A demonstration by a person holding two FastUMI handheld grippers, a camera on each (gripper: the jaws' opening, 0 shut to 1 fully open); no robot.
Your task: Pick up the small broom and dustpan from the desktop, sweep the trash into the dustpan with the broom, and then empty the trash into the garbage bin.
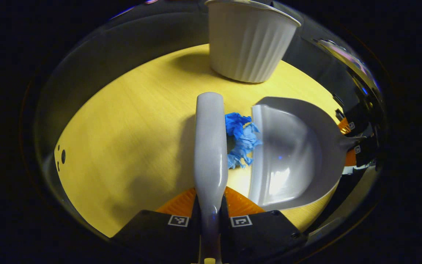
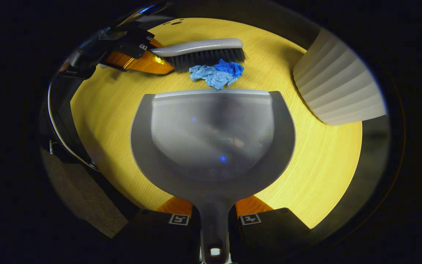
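Trash (image 2: pixel 216 75) sits between broom (image 2: pixel 203 51) bristles and dustpan (image 2: pixel 211 139) lip — left gripper (image 1: pixel 211 216) clamped on broom handle, right gripper (image 2: pixel 214 223) clamped on dustpan handle. You keep lip flat on desk, sweep short toward pan.

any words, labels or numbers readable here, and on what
None can be read.
Square black-and-white markers sit on both grippers: patterns, no text.
Broom, dustpan, blue trash, bin, table: no print visible.
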